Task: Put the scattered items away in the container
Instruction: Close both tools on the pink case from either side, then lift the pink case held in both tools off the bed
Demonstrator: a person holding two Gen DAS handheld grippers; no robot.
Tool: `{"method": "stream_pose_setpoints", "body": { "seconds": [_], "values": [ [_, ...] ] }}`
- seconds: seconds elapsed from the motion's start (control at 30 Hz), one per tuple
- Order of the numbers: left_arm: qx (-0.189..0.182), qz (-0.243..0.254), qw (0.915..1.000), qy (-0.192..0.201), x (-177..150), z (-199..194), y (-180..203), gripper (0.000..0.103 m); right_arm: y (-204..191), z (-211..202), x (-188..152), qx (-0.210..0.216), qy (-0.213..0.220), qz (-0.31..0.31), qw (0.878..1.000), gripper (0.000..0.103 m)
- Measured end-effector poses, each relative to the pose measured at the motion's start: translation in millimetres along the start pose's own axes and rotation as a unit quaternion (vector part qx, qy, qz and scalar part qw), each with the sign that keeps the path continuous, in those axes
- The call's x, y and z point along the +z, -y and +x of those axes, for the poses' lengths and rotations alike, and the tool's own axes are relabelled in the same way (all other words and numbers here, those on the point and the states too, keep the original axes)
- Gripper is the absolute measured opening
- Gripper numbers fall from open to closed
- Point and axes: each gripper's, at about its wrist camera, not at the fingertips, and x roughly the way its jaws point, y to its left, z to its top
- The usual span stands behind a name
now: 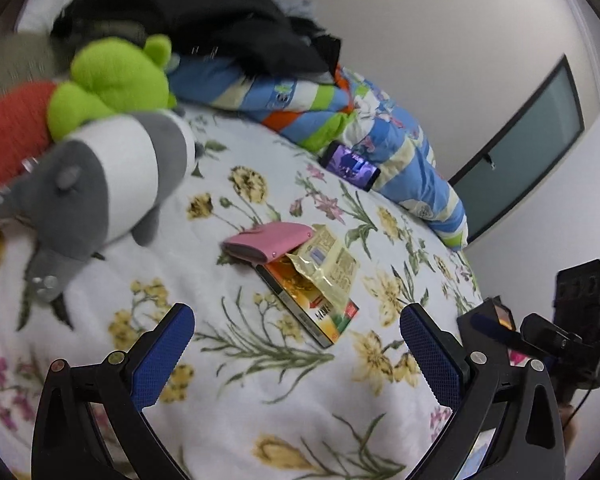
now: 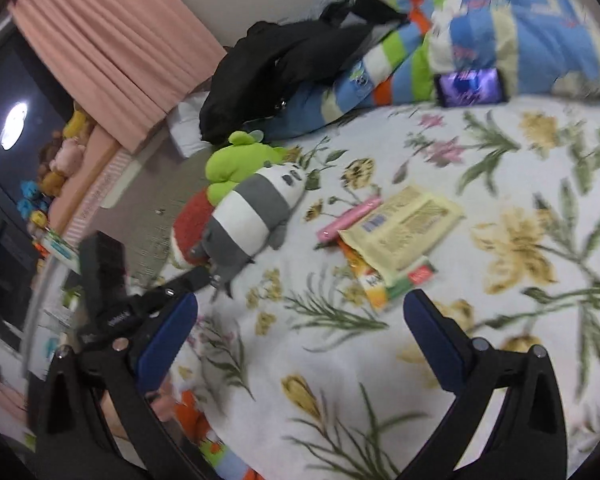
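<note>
On the floral bedsheet [image 1: 260, 400] lie a pink wallet [image 1: 266, 242], a yellow foil packet [image 1: 328, 266] and an orange box [image 1: 316, 312] under the packet, all touching. They also show in the right wrist view: wallet [image 2: 348, 218], packet [image 2: 404, 228], box [image 2: 380, 284]. A grey and white plush [image 1: 100, 184] [image 2: 252, 212], a green plush [image 1: 112, 80] [image 2: 232, 160] and a red plush [image 1: 8, 136] [image 2: 190, 224] lie to the left. My left gripper [image 1: 296, 320] is open above the sheet, just short of the box. My right gripper [image 2: 300, 308] is open, near the box. No container is in view.
A striped blue quilt [image 1: 340, 120] [image 2: 500, 32] with black clothing [image 1: 220, 12] [image 2: 292, 68] on it lies at the bed's far side. A phone [image 1: 350, 166] [image 2: 472, 86] with a lit screen leans against the quilt. Pink curtains [image 2: 108, 48] and more toys [image 2: 60, 160] stand to the left.
</note>
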Motion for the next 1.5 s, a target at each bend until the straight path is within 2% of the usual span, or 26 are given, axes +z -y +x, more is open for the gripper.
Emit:
{"method": "stream_pose_setpoints", "body": {
  "seconds": [0.13,0.2,0.27,0.43,0.5,0.6,0.67,0.7,0.73,0.8,0.83,0.87,1.0,1.07,1.2,1.23,1.5],
  "values": [
    [-0.006,0.039,0.9991,-0.012,14.1,28.6,-8.4,0.102,26.5,42.1,19.7,0.056,-0.031,0.047,0.997,0.103],
    [0.011,0.082,0.9964,-0.02,16.6,43.6,-8.1,0.102,40.2,67.5,30.3,0.082,-0.056,0.086,0.991,0.103],
    [0.025,0.133,0.9902,-0.037,17.6,60.8,-5.9,0.102,46.7,92.0,41.0,0.086,-0.08,0.107,0.987,0.103],
    [0.032,0.235,0.9687,-0.072,20.0,101.0,-1.2,0.102,59.2,147.6,66.4,0.103,-0.126,0.157,0.974,0.103],
    [0.051,0.267,0.9597,-0.072,21.0,114.1,1.4,0.102,69.5,166.7,74.5,0.093,-0.134,0.18,0.97,0.103],
    [0.084,0.319,0.9415,-0.068,20.3,133.2,7.6,0.101,83.4,187.7,81.3,0.072,-0.139,0.201,0.967,0.103],
    [0.097,0.343,0.9321,-0.066,19.9,143.9,9.6,0.093,93.1,197.2,82.9,0.085,-0.136,0.227,0.961,0.1],
    [0.1,0.346,0.9303,-0.068,20.6,149.3,8.8,0.083,96.1,200.0,85.4,0.09,-0.133,0.231,0.96,0.099],
    [0.104,0.346,0.9298,-0.072,21.7,154.7,7.2,0.071,98.5,202.2,88.0,0.09,-0.13,0.233,0.959,0.094],
    [0.11,0.335,0.9317,-0.086,24.7,166.9,3.0,0.059,101.6,207.0,92.4,0.083,-0.131,0.234,0.96,0.09],
    [0.106,0.331,0.934,-0.084,26.4,168.9,2.3,0.059,102.6,209.5,92.9,0.079,-0.136,0.236,0.959,0.088],
    [0.104,0.328,0.9354,-0.082,27.6,170.3,2.1,0.059,103.6,211.3,92.9,0.072,-0.141,0.238,0.958,0.081],
    [0.108,0.339,0.9318,-0.074,30.0,177.7,4.6,0.059,107.9,221.5,92.5,0.049,-0.164,0.235,0.957,0.065],
    [0.105,0.336,0.933,-0.072,32.5,180.9,4.4,0.058,110.2,227.2,94.1,0.038,-0.172,0.232,0.957,0.053],
    [0.089,0.321,0.9399,-0.077,35.4,183.4,2.8,0.048,111.4,235.3,93.9,0.021,-0.179,0.225,0.958,0.034],
    [0.089,0.319,0.9405,-0.075,35.2,182.9,3.2,0.038,111.3,237.8,93.0,0.018,-0.181,0.224,0.957,0.029],
    [0.093,0.319,0.9409,-0.064,32.9,166.2,13.8,0.03,100.5,231.1,87.8,0.029,-0.157,0.223,0.962,0.029]
  ]
}}
